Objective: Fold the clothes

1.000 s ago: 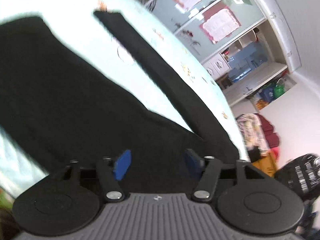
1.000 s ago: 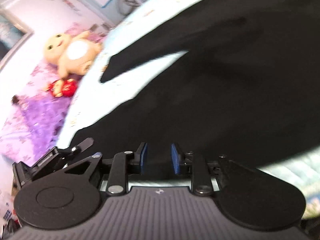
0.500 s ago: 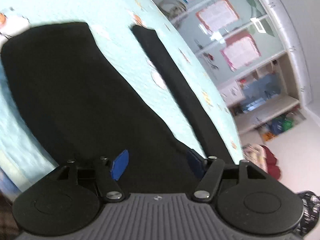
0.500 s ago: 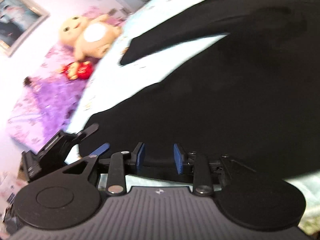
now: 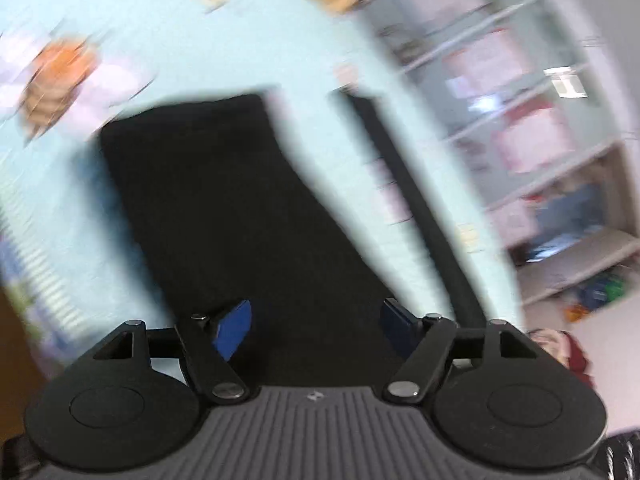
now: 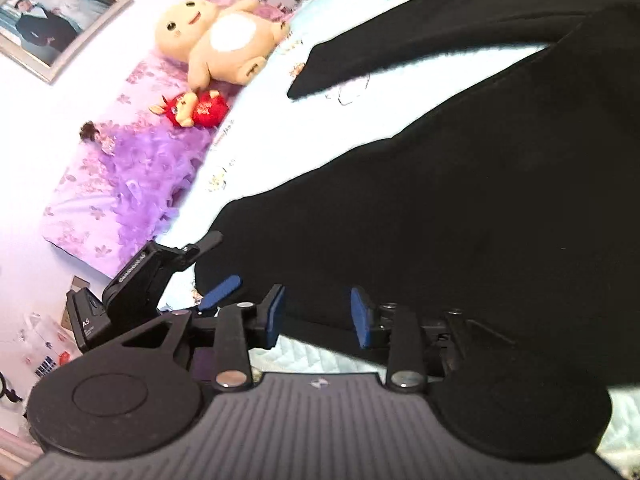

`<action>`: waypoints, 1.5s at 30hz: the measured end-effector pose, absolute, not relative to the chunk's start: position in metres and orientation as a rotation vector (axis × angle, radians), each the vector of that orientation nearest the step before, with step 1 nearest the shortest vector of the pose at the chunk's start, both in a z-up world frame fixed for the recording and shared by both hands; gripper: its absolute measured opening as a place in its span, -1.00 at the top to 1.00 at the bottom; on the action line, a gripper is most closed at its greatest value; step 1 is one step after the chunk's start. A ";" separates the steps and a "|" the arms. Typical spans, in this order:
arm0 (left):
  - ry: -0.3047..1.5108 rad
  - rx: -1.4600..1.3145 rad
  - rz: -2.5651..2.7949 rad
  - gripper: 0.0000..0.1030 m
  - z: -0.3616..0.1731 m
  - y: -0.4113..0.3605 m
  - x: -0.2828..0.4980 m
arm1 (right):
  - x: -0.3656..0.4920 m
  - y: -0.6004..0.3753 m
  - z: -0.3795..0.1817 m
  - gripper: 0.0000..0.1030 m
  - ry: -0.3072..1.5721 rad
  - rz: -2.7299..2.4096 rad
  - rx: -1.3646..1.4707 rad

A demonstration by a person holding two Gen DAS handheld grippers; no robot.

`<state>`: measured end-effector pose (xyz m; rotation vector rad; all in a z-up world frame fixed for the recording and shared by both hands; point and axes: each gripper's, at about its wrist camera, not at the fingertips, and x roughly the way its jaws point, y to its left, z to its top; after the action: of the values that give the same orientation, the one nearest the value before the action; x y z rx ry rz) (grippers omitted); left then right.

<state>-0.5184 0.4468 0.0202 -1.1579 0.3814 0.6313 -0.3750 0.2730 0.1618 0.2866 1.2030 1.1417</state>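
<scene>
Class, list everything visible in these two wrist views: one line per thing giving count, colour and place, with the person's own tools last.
Black garment: one, black, spread on the bed.
Bedspread: one, pale blue, under the garment.
Plush toy: one, tan, at the bed's head.
Red doll: one, red, beside the plush toy.
Framed photo: one, silver frame, on the wall.
Shelves: blurred, beyond the bed.
Left gripper: blue pads, open over the garment.
Right gripper: blue pads, jaws opening, garment edge behind.

On my left gripper [image 5: 316, 326] I see blue pads [image 5: 234, 328] on black link arms with silver screws. My right gripper [image 6: 318, 316] matches, with a ribbed grey housing and round black discs either side.
</scene>
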 end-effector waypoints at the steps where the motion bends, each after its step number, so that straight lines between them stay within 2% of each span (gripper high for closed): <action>1: 0.374 -1.199 0.632 -0.26 0.013 0.452 -0.525 | -0.374 0.275 0.149 0.27 1.262 1.103 0.261; 3: 0.342 -1.245 0.621 -0.26 0.019 0.452 -0.537 | -0.377 0.266 0.140 0.38 1.312 1.084 0.276; 6: 0.316 -1.173 0.632 -0.26 0.041 0.448 -0.545 | -0.381 0.251 0.144 0.37 1.296 1.112 0.307; 8: 0.279 -1.119 0.644 -0.40 0.051 0.444 -0.542 | -0.380 0.244 0.154 0.37 1.256 1.134 0.319; 12: 0.301 -1.157 0.656 -0.42 0.032 0.453 -0.539 | -0.362 0.232 0.157 0.36 1.213 1.106 0.392; 13: 0.336 -1.186 0.659 -0.35 0.022 0.461 -0.539 | -0.357 0.232 0.149 0.36 1.239 1.085 0.392; 14: 0.348 -1.212 0.658 -0.17 0.015 0.467 -0.541 | -0.354 0.227 0.139 0.36 1.280 1.059 0.396; 15: 0.314 -1.230 0.652 -0.17 0.014 0.466 -0.547 | -0.353 0.222 0.130 0.46 1.321 1.035 0.411; 23: 0.113 -1.261 0.638 -0.36 0.034 0.476 -0.578 | -0.369 0.187 0.139 0.42 1.285 1.105 0.420; 25: 0.110 -1.233 0.664 -0.38 0.035 0.485 -0.575 | -0.368 0.183 0.137 0.42 1.291 1.098 0.435; 27: 0.182 -1.211 0.727 -0.39 0.026 0.497 -0.574 | -0.367 0.181 0.135 0.42 1.299 1.088 0.444; 28: 0.226 -1.227 0.747 -0.23 0.017 0.503 -0.575 | -0.367 0.181 0.133 0.42 1.305 1.078 0.444; 29: 0.238 -1.256 0.749 0.07 0.011 0.508 -0.577 | -0.367 0.181 0.131 0.42 1.311 1.069 0.445; 30: 0.217 -1.279 0.740 0.10 0.009 0.509 -0.583 | -0.367 0.180 0.130 0.42 1.317 1.066 0.446; 33: 0.172 -1.311 0.701 -0.05 0.016 0.508 -0.595 | -0.368 0.185 0.129 0.41 1.327 1.079 0.434; 35: 0.146 -1.311 0.692 -0.29 0.024 0.501 -0.599 | -0.369 0.186 0.129 0.41 1.331 1.086 0.426; 37: 0.153 -1.303 0.708 -0.37 0.030 0.489 -0.597 | -0.368 0.177 0.131 0.41 1.323 1.078 0.433; 40: 0.244 -1.287 0.733 -0.38 0.030 0.467 -0.595 | -0.366 0.153 0.136 0.40 1.267 1.028 0.444; 45: 0.261 -1.300 0.702 -0.38 0.013 0.454 -0.588 | -0.353 0.090 0.139 0.19 1.179 0.863 0.543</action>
<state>-0.5884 0.4543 0.0134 -1.3000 0.2608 0.7018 -0.3533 0.0897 0.1394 0.5428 1.1793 0.8628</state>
